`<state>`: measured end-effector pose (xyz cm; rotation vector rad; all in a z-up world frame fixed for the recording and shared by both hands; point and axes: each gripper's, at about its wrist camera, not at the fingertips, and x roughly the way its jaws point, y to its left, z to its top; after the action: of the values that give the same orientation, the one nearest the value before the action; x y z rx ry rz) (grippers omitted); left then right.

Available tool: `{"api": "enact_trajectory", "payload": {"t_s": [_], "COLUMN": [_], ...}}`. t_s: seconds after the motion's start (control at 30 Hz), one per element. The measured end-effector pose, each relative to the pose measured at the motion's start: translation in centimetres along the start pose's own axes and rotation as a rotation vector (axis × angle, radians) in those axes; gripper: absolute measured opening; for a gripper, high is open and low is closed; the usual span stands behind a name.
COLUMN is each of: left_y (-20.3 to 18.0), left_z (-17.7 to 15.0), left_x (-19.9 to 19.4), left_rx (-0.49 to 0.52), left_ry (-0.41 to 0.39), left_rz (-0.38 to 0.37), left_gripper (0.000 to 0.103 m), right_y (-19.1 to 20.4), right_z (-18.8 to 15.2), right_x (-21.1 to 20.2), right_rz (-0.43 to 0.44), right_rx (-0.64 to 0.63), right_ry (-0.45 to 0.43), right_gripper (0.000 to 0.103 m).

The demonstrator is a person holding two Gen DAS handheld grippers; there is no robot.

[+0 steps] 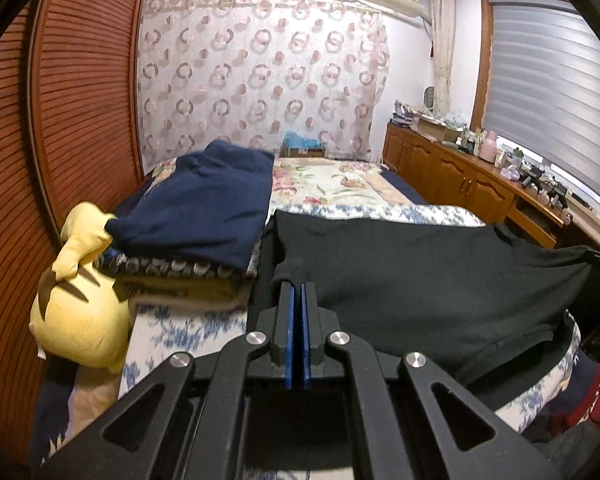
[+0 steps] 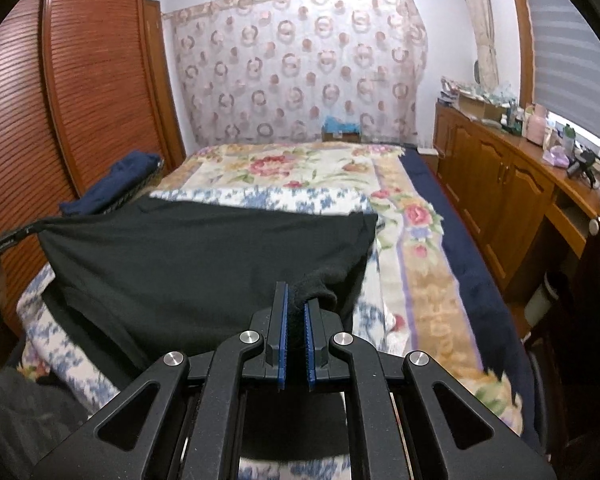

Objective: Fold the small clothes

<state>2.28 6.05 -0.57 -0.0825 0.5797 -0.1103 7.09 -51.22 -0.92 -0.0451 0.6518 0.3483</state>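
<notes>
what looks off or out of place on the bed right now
Nothing looks damaged or spilled. The yellow plush toy lies at the bed's left edge against the wooden slatted doors, partly wedged under a stack of folded navy clothes. The black garment is held stretched between the left gripper and right gripper, as folding needs.

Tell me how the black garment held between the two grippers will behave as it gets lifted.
The black garment likely stays floppy: it sags between the left gripper and right gripper. It probably weighs little, since small pinches of fabric hold it up. Its free edges may drag across the floral bedspread.
</notes>
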Motion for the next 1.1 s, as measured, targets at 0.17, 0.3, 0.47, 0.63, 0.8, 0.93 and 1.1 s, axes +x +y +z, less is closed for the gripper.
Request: {"api": "enact_trajectory", "payload": {"t_s": [0.17, 0.3, 0.47, 0.63, 0.8, 0.93, 1.1], "left_y": [0.2, 0.2, 0.1, 0.4, 0.7, 0.6, 1.0], "left_z": [-2.6, -4.2, -4.6, -4.3, -4.5, -4.6, -4.8], "left_x": [1.1, 2.3, 2.0, 1.6, 1.8, 2.1, 2.7], "left_rx": [0.001, 0.01, 0.024, 0.033, 0.028, 0.031, 0.027], "left_ry": [0.071, 0.131, 0.145, 0.142, 0.149, 0.158, 0.17], "left_rz": [0.032, 0.051, 0.045, 0.03, 0.02, 0.033, 0.05], "left_gripper": [0.001, 0.003, 0.014, 0.037, 0.049, 0.05, 0.05], "right_y": [0.0, -0.4, 0.1, -0.5, -0.6, -0.5, -0.4], "right_z": [-2.6, -4.7, -5.3, -4.5, -4.4, -4.2, -4.0], "right_x": [1.3, 3.0, 2.7, 1.8, 1.2, 0.9, 2.1], "right_rz": [0.017, -0.01, -0.03, -0.033, -0.052, -0.047, -0.069], "right_rx": [0.021, 0.039, -0.004, -0.003, -0.015, -0.021, -0.018], "right_ry": [0.081, 0.149, 0.151, 0.124, 0.119, 0.108, 0.111], "right_gripper": [0.004, 0.005, 0.012, 0.031, 0.037, 0.038, 0.039]}}
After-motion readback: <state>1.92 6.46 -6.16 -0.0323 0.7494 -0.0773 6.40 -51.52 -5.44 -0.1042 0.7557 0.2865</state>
